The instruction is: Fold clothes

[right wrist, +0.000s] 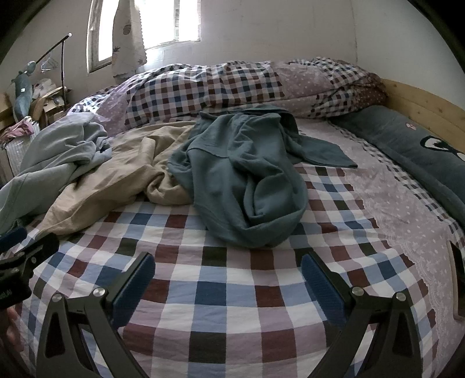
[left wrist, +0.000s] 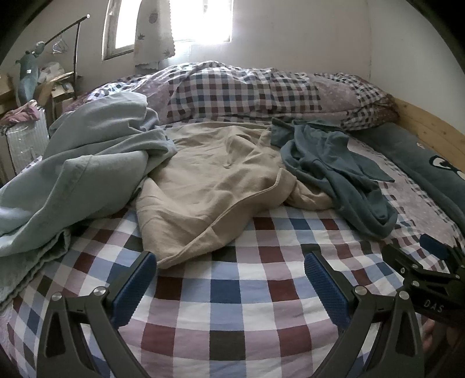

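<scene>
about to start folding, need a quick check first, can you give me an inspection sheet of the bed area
surface: bed with a checked sheet, bare in front of both tools.
job's things: three crumpled, unfolded garments: pale blue garment on the left, beige garment in the middle, teal garment on the right, overlapping the beige one.
clutter: bunched checked duvet along the far side; dark teal pillow by the wooden bed frame.
grippers: left hand-held gripper and right hand-held gripper both open, empty, above bare sheet.
cables: nothing seen.
surroundings: bright window, clothes rack, white basket at left.
</scene>
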`<state>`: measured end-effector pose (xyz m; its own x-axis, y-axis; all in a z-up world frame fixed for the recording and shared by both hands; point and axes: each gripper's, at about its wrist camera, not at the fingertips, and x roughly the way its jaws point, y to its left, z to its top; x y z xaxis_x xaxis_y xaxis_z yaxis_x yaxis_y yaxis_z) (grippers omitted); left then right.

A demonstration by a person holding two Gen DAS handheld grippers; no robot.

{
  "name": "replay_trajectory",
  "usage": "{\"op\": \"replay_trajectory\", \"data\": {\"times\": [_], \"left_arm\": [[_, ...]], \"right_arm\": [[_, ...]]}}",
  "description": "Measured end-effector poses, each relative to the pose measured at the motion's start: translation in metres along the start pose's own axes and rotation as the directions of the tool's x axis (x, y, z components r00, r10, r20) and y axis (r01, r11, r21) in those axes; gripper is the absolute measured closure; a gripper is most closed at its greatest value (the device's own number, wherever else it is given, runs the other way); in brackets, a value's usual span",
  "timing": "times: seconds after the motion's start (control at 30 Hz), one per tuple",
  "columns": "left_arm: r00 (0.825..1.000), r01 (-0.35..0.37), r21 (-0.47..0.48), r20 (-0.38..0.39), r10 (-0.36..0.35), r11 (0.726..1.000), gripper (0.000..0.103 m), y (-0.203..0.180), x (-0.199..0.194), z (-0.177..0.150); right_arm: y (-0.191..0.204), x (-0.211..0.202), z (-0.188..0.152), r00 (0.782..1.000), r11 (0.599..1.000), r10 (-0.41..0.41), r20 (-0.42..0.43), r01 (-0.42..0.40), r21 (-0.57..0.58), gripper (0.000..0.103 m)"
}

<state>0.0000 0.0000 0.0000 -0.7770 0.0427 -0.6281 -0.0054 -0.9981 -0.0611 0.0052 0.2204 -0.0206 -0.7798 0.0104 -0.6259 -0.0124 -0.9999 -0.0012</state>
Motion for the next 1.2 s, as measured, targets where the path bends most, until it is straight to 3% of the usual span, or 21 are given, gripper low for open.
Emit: {"op": "replay_trajectory", "data": {"times": [0.77,1.2], "left_arm": [[1.0,0.0,-0.001,-0.005,0.0,1.0,0.0,-0.0063,0.0064,-0.0028],[1.0,0.018,-0.017,-0.011,-0.018,1.0,0.0,-0.0044,0.0074,-0.0032]], "right_arm": [[0.0006,-0.0016,0.0007,1.0,1.0,0.004,0.006,-0.004,-0.008,0.0],[0.0033,-0.0033,0.0011,0.998,0.998,0.057,0.008,-0.057,-0.022,0.0]]}}
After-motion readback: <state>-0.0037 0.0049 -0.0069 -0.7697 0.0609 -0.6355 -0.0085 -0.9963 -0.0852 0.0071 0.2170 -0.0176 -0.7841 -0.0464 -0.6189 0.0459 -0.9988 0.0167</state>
